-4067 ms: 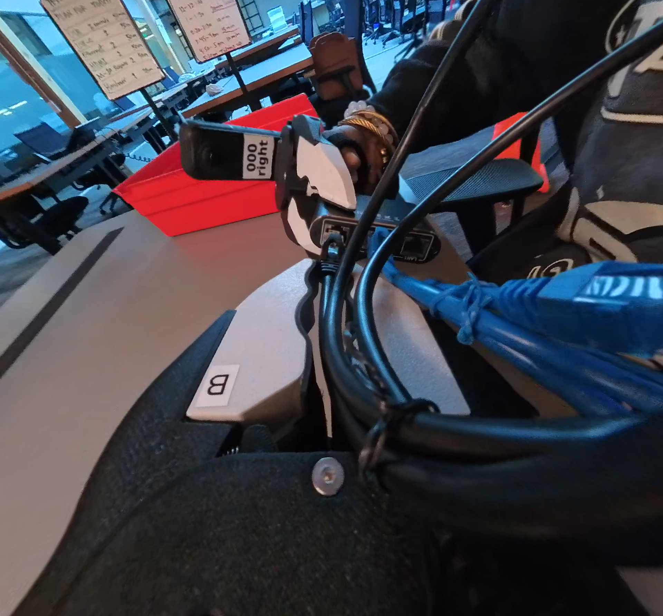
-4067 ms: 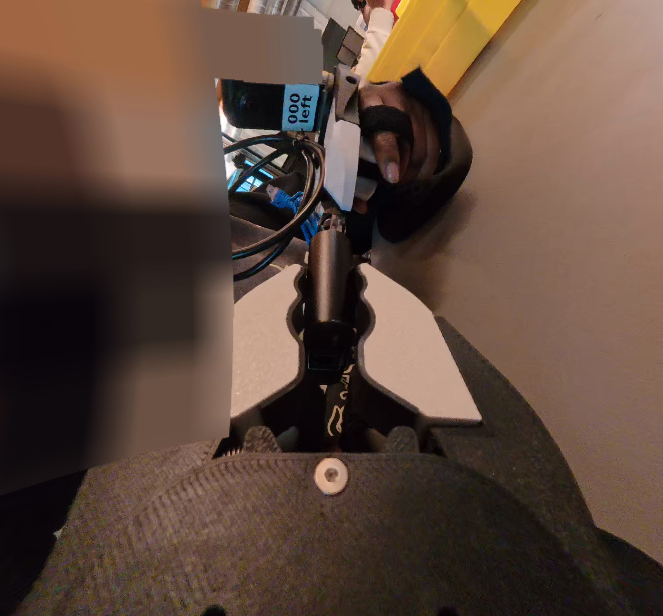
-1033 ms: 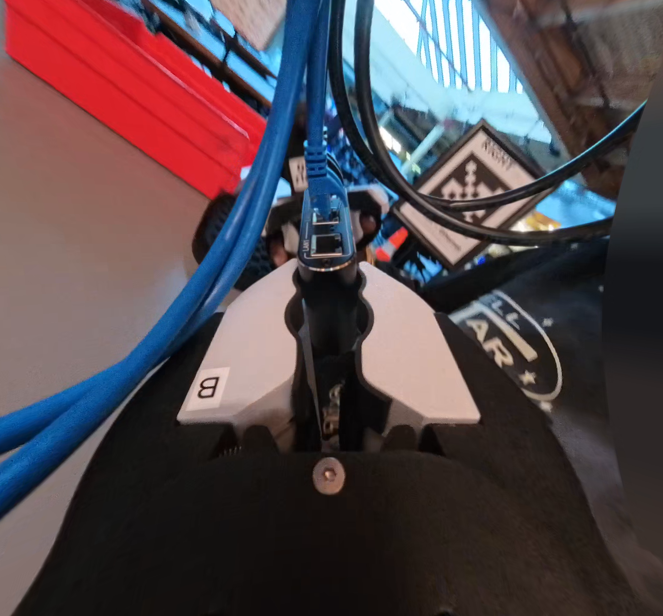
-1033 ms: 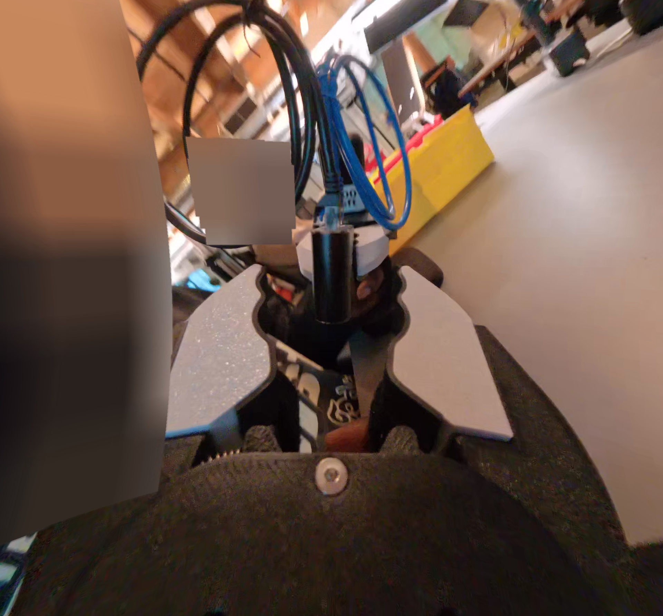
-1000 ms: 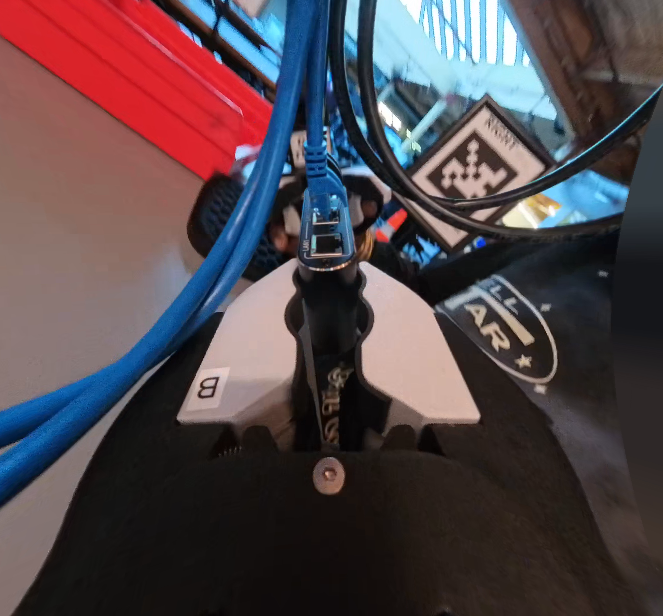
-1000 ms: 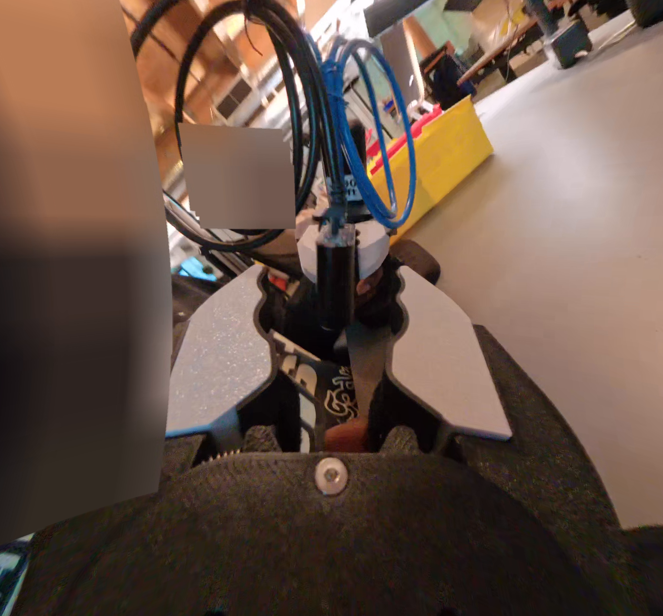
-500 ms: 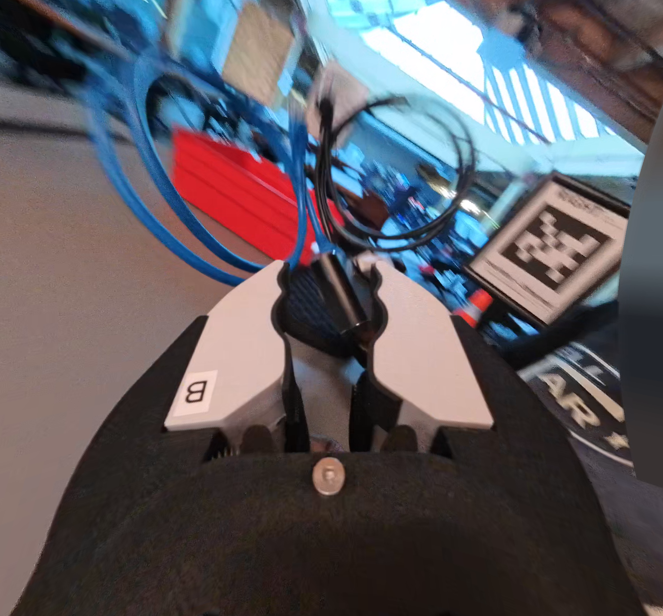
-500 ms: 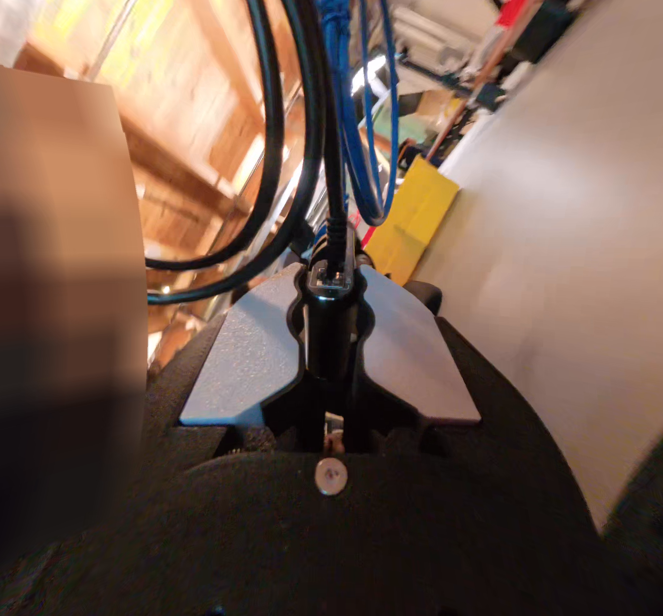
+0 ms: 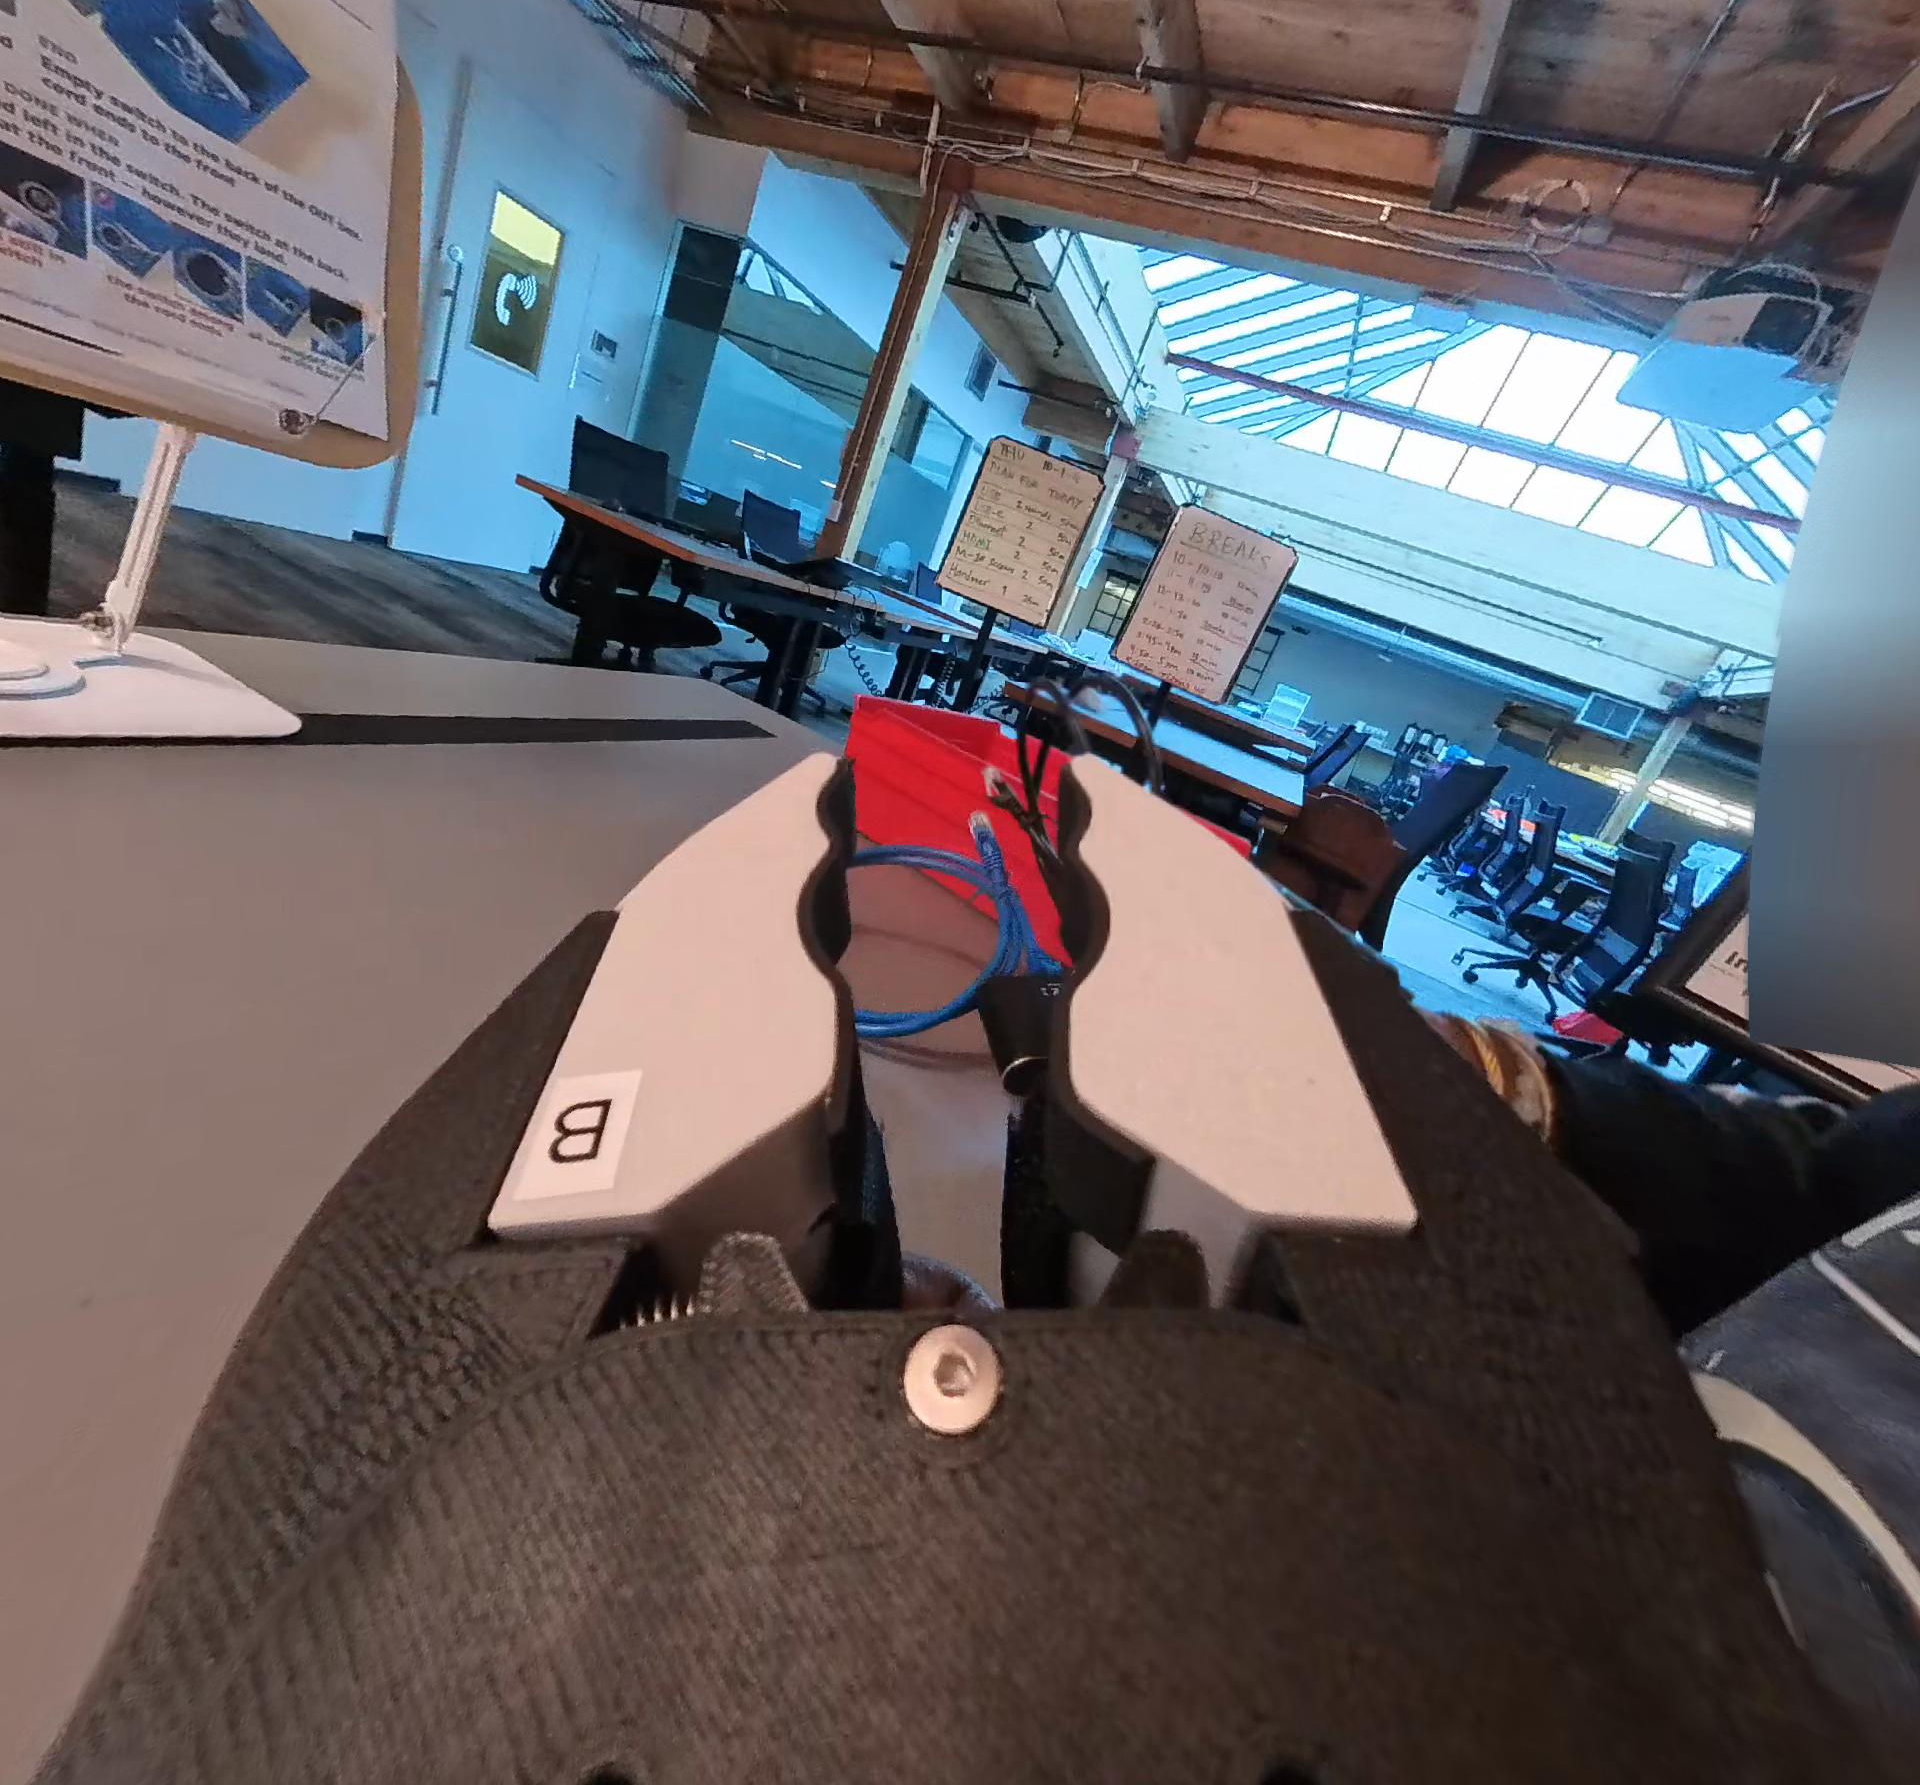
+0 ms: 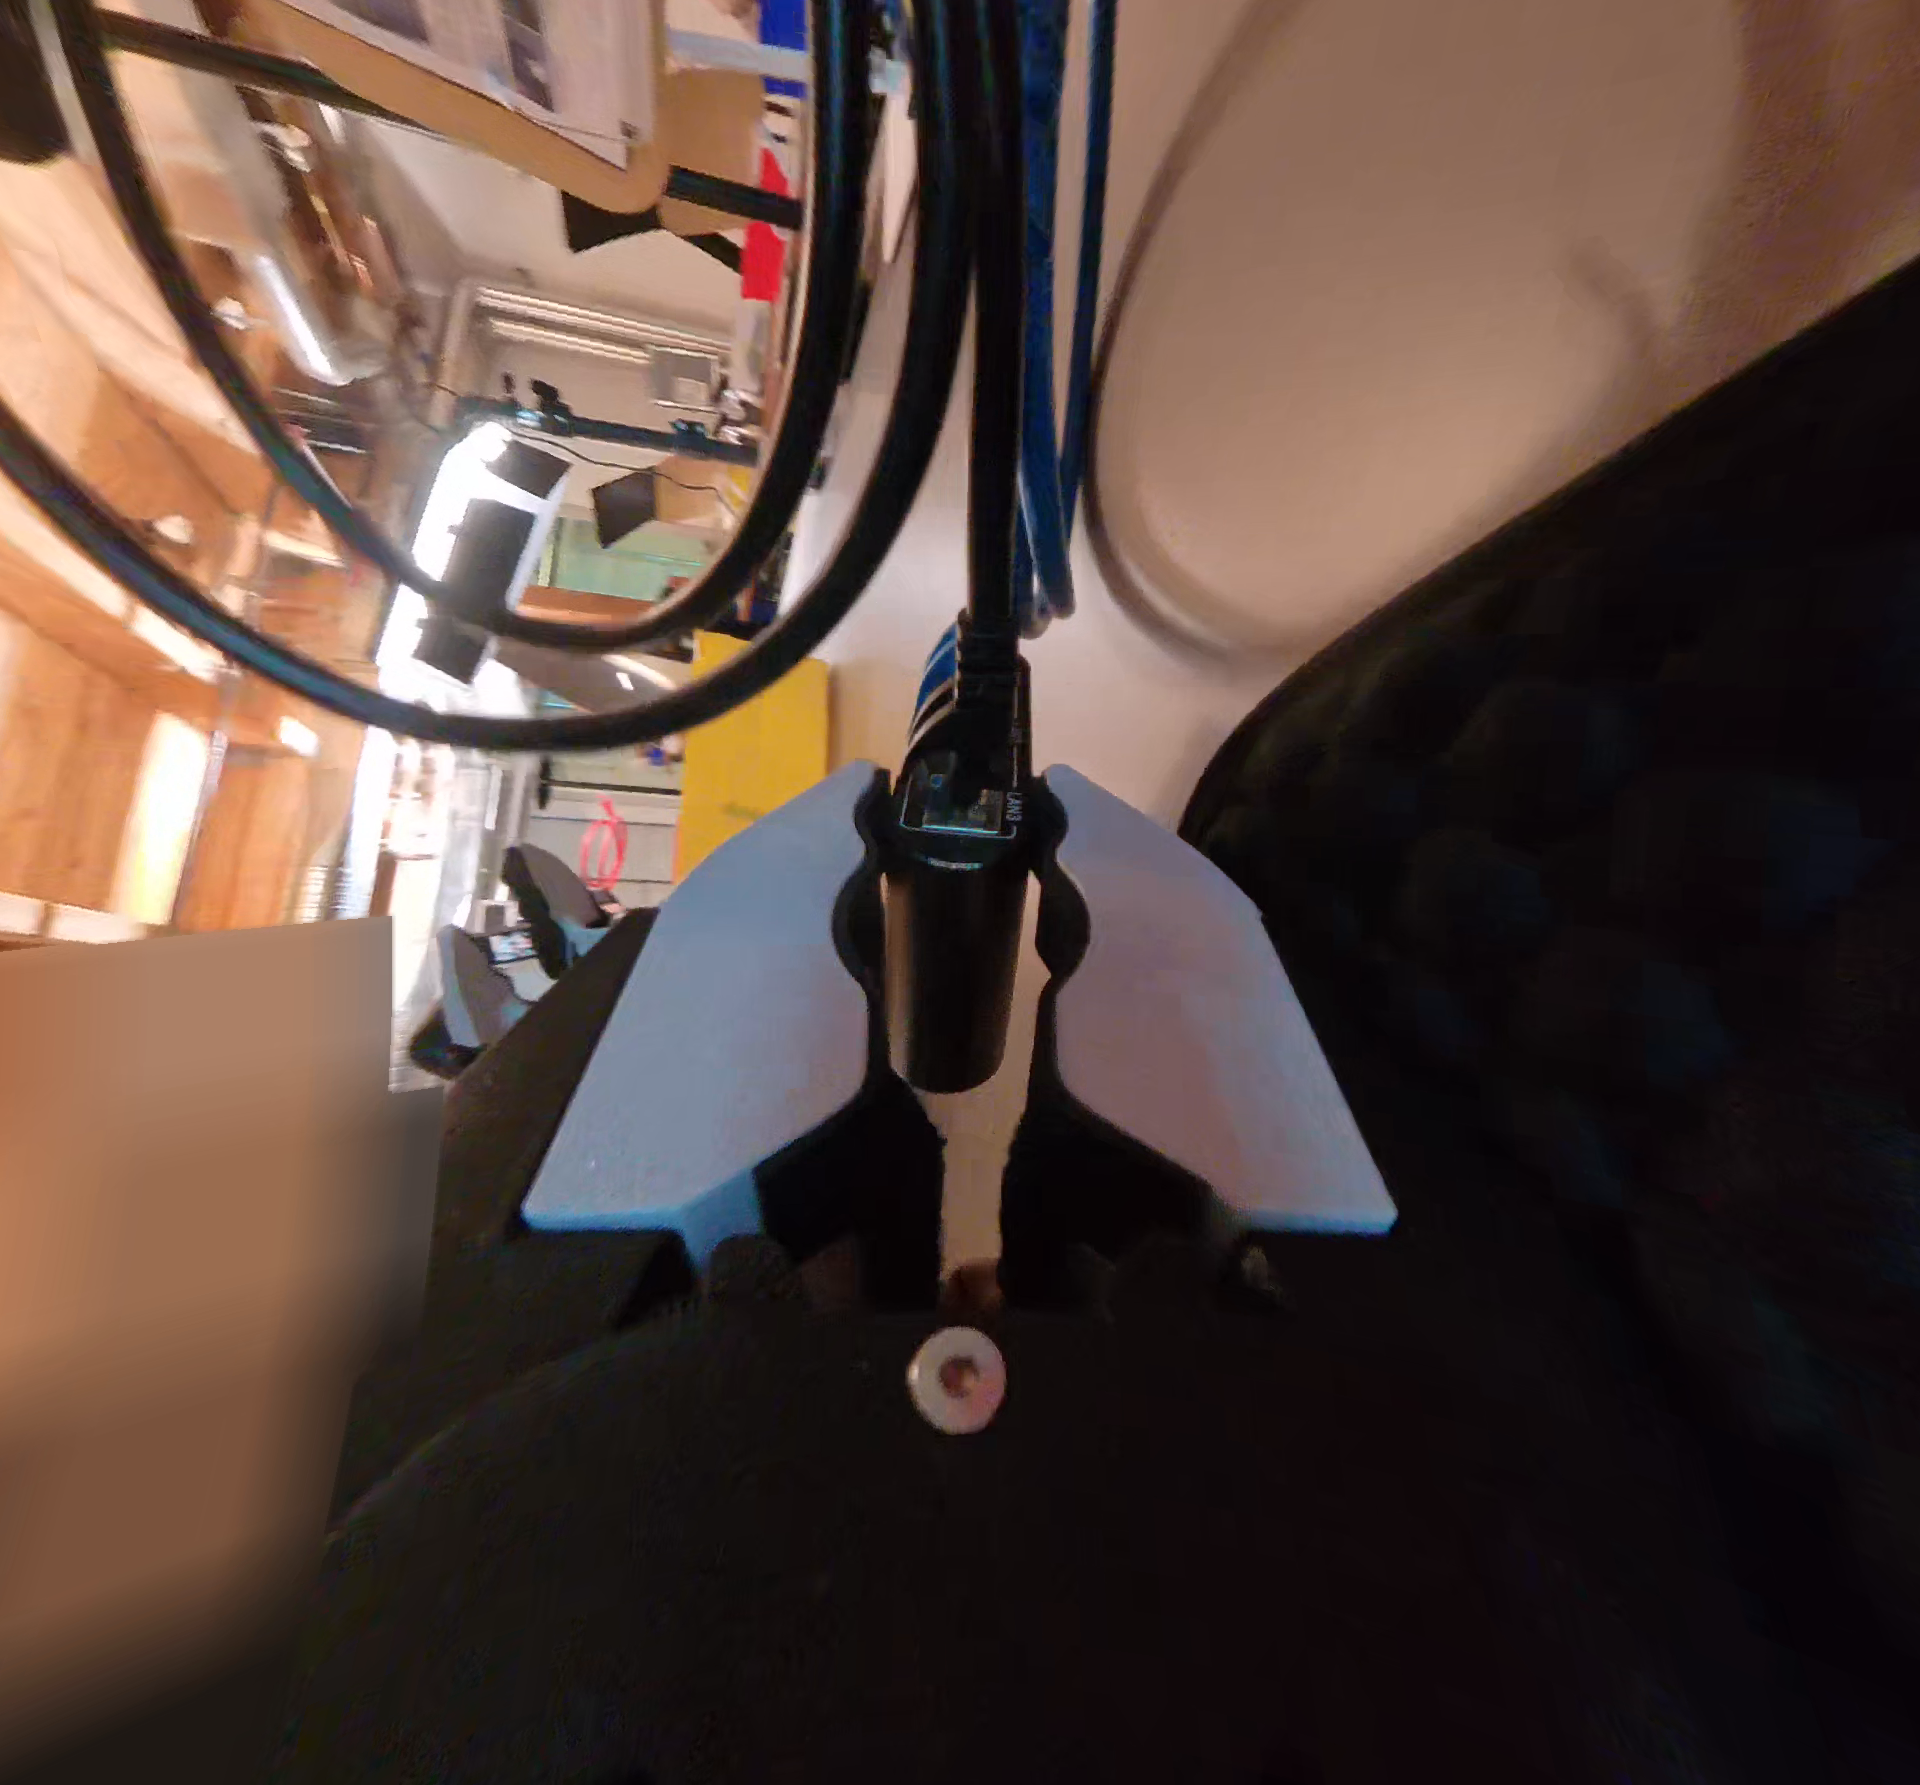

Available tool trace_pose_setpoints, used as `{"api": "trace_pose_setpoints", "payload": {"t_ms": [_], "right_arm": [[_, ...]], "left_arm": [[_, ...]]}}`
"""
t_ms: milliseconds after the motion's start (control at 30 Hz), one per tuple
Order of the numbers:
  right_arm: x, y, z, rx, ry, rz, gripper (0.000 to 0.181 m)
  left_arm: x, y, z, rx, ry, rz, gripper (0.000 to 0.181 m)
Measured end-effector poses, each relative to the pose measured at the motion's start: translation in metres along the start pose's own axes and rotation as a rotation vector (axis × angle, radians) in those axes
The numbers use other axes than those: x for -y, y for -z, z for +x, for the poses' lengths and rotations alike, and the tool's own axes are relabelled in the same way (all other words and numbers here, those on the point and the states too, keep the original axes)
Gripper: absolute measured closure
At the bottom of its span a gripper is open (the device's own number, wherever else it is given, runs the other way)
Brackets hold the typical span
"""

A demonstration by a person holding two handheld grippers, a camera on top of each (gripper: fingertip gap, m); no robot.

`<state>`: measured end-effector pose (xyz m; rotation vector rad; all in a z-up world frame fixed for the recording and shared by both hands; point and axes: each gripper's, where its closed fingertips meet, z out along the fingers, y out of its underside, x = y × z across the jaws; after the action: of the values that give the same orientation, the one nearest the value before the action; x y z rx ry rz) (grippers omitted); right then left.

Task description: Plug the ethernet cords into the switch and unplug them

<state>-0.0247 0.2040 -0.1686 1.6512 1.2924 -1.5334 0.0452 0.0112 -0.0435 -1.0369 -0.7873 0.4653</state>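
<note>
1. Your right tool [image 10: 956, 800] is clenched on the black switch [image 10: 951, 966], steadying it, with the black cord [image 10: 992, 447] plugged in.
2. Your left tool [image 9: 956, 894] is released, empty, above the counter [image 9: 312, 904].
3. The blue cord [image 9: 966, 914] dangles beyond, before the red bin [image 9: 914, 748].

— What sort of room is it?

— A big open office. Rough wooden ceiling of planks and beams [image 9: 1195, 0], with a slanted skylight [image 9: 1455, 416] letting in bluish daylight.

— Furniture?

— Long brown-topped desks [image 9: 748, 551] with black office chairs [image 9: 623, 582] run along a pale blue wall [image 9: 582, 208]. Two handwritten boards on stands [image 9: 1023, 530] rise beyond them. A white-based stand holding a printed poster [image 9: 177, 125] sits on the smooth grey worktop [image 9: 312, 904], which carries a dark stripe.

— And the other view?

— Blurred; warm wooden walls [image 10: 94, 696] and a yellow bin [image 10: 758, 748].
</note>
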Motion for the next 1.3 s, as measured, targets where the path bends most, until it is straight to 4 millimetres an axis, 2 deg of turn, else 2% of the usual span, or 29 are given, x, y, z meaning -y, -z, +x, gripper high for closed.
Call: {"api": "trace_pose_setpoints", "payload": {"t_ms": [200, 400, 633, 733, 800, 867, 900, 967, 1100, 1200, 1300], "right_arm": [[0.001, 0.0, 0.006, -0.076, 0.016, -0.009, 0.153], [-0.004, 0.005, -0.003, -0.093, 0.053, 0.005, 0.132], [-0.033, 0.025, -0.012, -0.078, 0.115, -0.102, 0.12], [-0.042, 0.034, -0.021, -0.037, 0.171, -0.16, 0.125], [-0.056, 0.039, -0.028, 0.018, 0.222, -0.29, 0.134], [-0.063, 0.045, -0.043, 0.128, 0.349, -0.367, 0.142], [-0.057, 0.047, -0.053, 0.2, 0.453, -0.327, 0.141], [-0.039, 0.055, -0.08, 0.367, 0.706, -0.141, 0.128], [0.008, 0.075, -0.118, 0.509, 1.121, 0.437, 0.079], [0.019, 0.084, -0.126, 0.511, 1.341, 0.682, 0.07], [0.017, 0.077, -0.124, 0.53, 1.447, 0.734, 0.065]], "left_arm": [[-0.007, 0.0, -0.01, 0.017, 0.001, -0.013, 0.145], [-0.025, -0.001, -0.019, 0.017, 0.014, -0.053, 0.145], [-0.025, 0.0, -0.019, -0.034, 0.039, -0.011, 0.145], [-0.021, 0.001, -0.02, -0.055, 0.08, 0.025, 0.145], [-0.02, -0.001, -0.02, -0.079, 0.102, 0.031, 0.145], [-0.02, -0.003, -0.02, -0.093, 0.103, 0.023, 0.145], [-0.021, -0.005, -0.021, -0.086, 0.091, 0.022, 0.145], [-0.025, -0.007, -0.021, -0.073, 0.062, 0.005, 0.145], [-0.025, -0.008, -0.019, -0.074, 0.04, 0.0, 0.146], [-0.019, -0.002, -0.019, -0.055, 0.034, 0.053, 0.146], [-0.009, 0.003, -0.02, -0.007, -0.057, 0.123, 0.145]]}}
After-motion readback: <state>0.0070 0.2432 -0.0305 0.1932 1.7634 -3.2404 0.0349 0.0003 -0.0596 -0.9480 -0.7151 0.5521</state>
